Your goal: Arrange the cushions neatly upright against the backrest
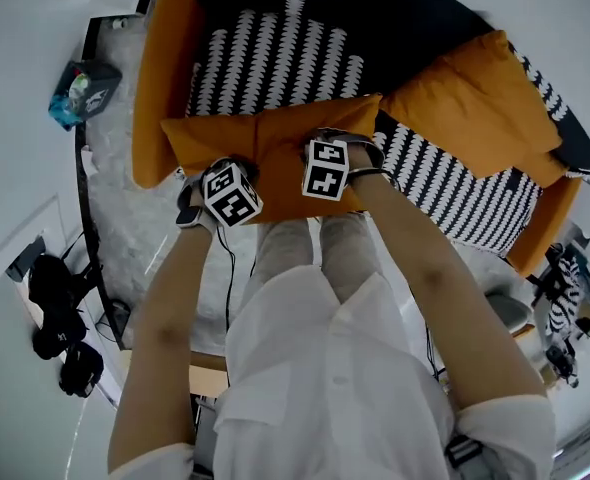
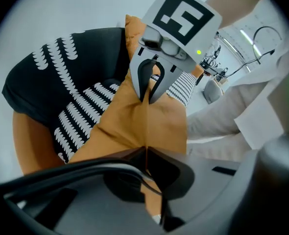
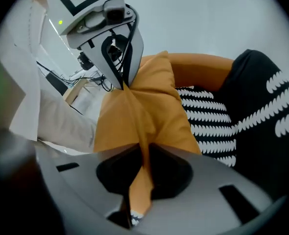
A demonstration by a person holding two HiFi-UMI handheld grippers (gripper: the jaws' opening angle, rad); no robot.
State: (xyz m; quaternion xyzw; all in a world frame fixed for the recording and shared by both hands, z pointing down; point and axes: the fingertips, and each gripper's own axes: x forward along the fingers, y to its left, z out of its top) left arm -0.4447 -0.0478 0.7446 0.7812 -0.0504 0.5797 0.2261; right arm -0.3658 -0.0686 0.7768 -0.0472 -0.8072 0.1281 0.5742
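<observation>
An orange cushion (image 1: 275, 153) hangs at the front edge of the black-and-white patterned sofa (image 1: 265, 63), held between both grippers. My left gripper (image 1: 237, 166) is shut on the cushion's left part; in the left gripper view its jaws (image 2: 145, 151) pinch a fold of orange fabric (image 2: 134, 121). My right gripper (image 1: 337, 143) is shut on the right part, its jaws (image 3: 142, 153) closed on the cloth (image 3: 144, 106). Each gripper shows in the other's view, nipping the same cushion: the right one (image 2: 149, 92), the left one (image 3: 122, 84).
A second orange cushion (image 1: 475, 93) lies on the sofa's right side by the backrest. Orange armrests (image 1: 160, 78) flank the seat. A blue bag (image 1: 80, 90) and black gear (image 1: 55, 313) sit on the floor at left. The person's legs (image 1: 315, 243) stand before the sofa.
</observation>
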